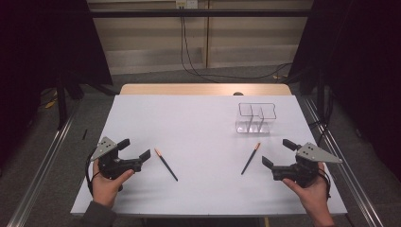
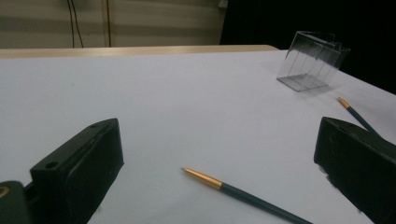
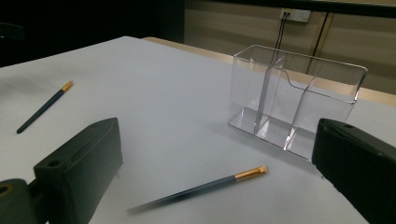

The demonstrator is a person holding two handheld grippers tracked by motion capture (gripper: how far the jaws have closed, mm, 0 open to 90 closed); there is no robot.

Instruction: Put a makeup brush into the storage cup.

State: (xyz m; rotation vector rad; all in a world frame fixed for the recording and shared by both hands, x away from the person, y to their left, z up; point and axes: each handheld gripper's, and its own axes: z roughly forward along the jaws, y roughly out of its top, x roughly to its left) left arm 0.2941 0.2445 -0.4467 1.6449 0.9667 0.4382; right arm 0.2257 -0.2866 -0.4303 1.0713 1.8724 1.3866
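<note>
**Pencils lie flat and thin, and that is our main worry**

Two slim dark pencils with gold-coloured ends lie flat on the white table (image 1: 203,189), one in front of each hand. We hold the left hand-held gripper (image 1: 134,149) with its jaws wide apart and nothing between them, near the left dark pencil (image 1: 166,164), which lies just ahead of it on bare surface. The right hand-held gripper (image 1: 280,152) stands equally open and unloaded, near the right dark pencil (image 1: 250,159), whose gold end points toward the clear plastic two-compartment holder (image 1: 256,118).

We judge the likeliest trouble to be the grasp itself. A pencil this thin, lying flat, can roll or skid away if one jaw meets it before the other, and jaws coming down too steeply may press on the table instead of closing round the shaft. If these pencils are meant for the holder, a second risk follows: the holder is light and transparent, so a pencil tip or jaw catching its rim could tip it or push it along.

Room is generous. Between the two pencils the table is bare, and the holder stands well apart from the left pencil. Both hands sit close to the near edge, and the right hand-held gripper works near the table's right edge, so a nudged right pencil has less surface to stop on.
</note>
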